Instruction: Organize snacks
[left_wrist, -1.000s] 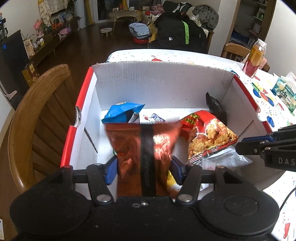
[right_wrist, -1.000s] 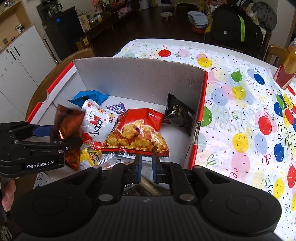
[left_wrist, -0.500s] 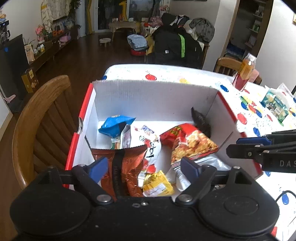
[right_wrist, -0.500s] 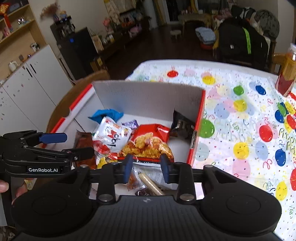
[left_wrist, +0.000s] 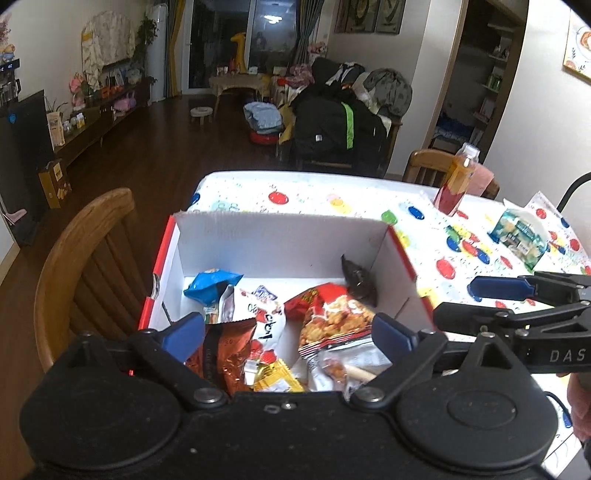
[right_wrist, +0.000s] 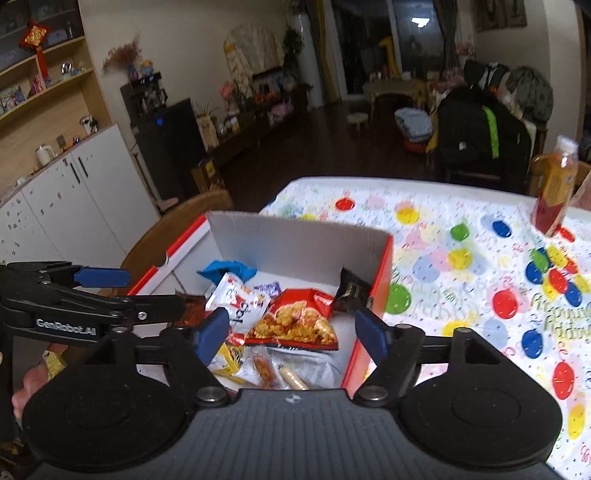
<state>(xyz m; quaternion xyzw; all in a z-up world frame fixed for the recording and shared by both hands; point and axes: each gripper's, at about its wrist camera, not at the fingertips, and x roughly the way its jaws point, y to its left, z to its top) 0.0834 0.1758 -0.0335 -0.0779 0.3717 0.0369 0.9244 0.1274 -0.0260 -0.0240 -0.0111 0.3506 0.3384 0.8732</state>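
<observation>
**Both grippers spread wide, empty, above snack box**

Left gripper (left_wrist: 288, 328): jaws wide, holding nothing. Right gripper (right_wrist: 291, 332): likewise. Brown foil snack bag (left_wrist: 225, 350) lay inside cardboard box (left_wrist: 280, 240), near-left corner, beside red cracker bag (left_wrist: 332, 317).

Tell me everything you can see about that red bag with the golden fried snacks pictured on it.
The red snack bag is a shiny, crinkly plastic packet, red at its top with a big photo of golden fried pieces across its front. It lies sealed and nearly flat, face up, inside the white cardboard box, towards the right wall. Its lower edge overlaps a clear wrapper; a dark packet stands just behind its top corner, and a white packet lies beside it on the left. Neither pair of tongs touches it.
</observation>
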